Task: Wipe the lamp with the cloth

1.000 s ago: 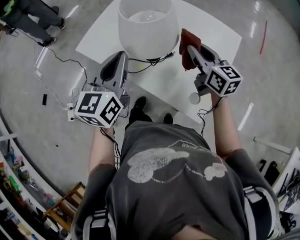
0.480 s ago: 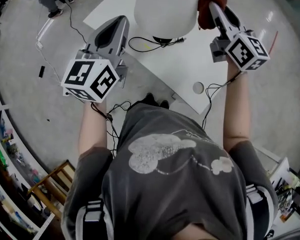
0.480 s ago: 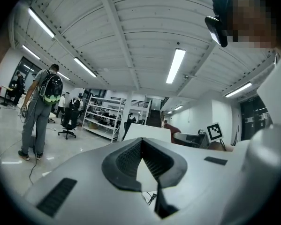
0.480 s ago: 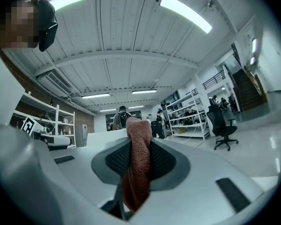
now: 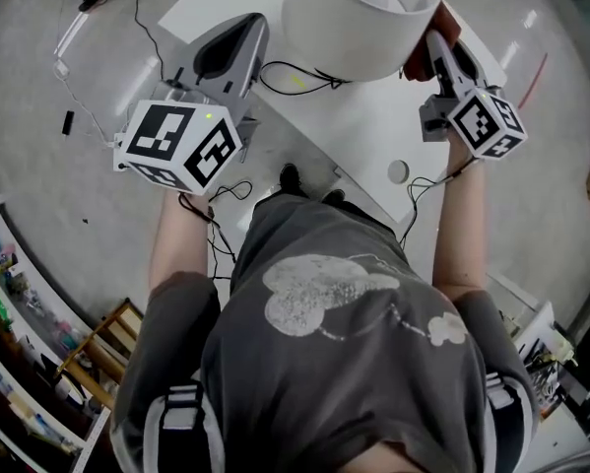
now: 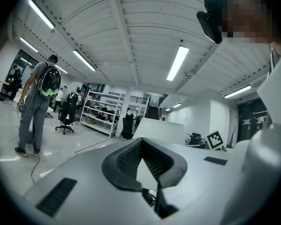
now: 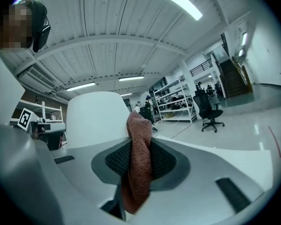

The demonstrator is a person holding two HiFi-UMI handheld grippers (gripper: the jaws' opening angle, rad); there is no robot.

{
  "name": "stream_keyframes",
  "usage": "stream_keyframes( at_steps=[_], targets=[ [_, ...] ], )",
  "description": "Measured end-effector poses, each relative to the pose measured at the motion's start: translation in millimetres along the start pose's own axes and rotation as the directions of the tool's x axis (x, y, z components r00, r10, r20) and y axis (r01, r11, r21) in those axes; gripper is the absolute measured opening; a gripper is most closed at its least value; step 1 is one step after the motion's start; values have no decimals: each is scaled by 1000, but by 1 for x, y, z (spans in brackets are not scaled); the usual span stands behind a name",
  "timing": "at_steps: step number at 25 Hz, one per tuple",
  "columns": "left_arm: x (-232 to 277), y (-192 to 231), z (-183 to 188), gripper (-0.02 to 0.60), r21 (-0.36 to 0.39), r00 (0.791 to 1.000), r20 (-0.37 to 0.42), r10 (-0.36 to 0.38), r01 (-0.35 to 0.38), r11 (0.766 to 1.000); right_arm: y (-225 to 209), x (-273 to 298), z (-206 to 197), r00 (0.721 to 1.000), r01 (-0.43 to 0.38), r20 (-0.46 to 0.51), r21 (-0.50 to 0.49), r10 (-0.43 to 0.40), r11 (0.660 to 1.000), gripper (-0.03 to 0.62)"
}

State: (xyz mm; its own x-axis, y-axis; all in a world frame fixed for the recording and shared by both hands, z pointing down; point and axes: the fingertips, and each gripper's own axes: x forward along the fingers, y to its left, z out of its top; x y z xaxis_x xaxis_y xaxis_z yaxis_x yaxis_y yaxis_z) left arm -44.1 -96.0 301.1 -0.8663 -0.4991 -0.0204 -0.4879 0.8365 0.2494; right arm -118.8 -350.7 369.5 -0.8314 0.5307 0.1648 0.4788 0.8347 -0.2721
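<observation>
The lamp's white shade (image 5: 359, 18) stands on the white table (image 5: 373, 136) at the top of the head view. My right gripper (image 5: 434, 45) is shut on a red-brown cloth (image 5: 416, 59), which lies against the shade's right side. In the right gripper view the cloth (image 7: 138, 168) hangs between the jaws, with the shade (image 7: 95, 118) close behind on the left. My left gripper (image 5: 230, 52) is shut and holds nothing; it hovers just left of the shade. In the left gripper view the left gripper (image 6: 145, 151) points past the shade (image 6: 161, 131).
A black cable (image 5: 295, 72) loops on the table under the shade. A small round white object (image 5: 398, 171) sits near the table's front edge. Cables (image 5: 68, 67) trail on the floor at left. Shelves (image 5: 19, 333) line the lower left. A person with a backpack (image 6: 37, 102) stands far off.
Both grippers have moved up and forward along the lamp. The cloth was beside the shade a second ago and now rests against its right side, near the rim.
</observation>
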Motion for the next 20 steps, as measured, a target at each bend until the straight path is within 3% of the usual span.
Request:
stream_keyframes(
  at_steps=[6, 9, 13, 16, 20],
  targets=[
    [4, -2, 2, 8, -2, 1000, -15, 5, -5, 1000, -18, 5, -34, 997, 22, -72, 58, -18, 998, 86],
    [12, -11, 1, 8, 4, 999, 2, 32, -32, 999, -24, 12, -49, 994, -25, -99, 91, 34, 996, 86],
    [10, -23, -15, 8, -26, 994, 13, 106, -106, 994, -29, 15, -55, 984, -95, -142, 65, 104, 993, 86],
    [3, -33, -23, 8, -40, 986, 12, 165, -164, 986, -29, 19, -31, 980, -156, -122, 36, 159, 987, 86],
    [17, -53, -22, 8, -59, 973, 36, 226, -224, 973, -36, 28, 34, 963, -270, -28, -6, 270, 963, 86]
  ],
)
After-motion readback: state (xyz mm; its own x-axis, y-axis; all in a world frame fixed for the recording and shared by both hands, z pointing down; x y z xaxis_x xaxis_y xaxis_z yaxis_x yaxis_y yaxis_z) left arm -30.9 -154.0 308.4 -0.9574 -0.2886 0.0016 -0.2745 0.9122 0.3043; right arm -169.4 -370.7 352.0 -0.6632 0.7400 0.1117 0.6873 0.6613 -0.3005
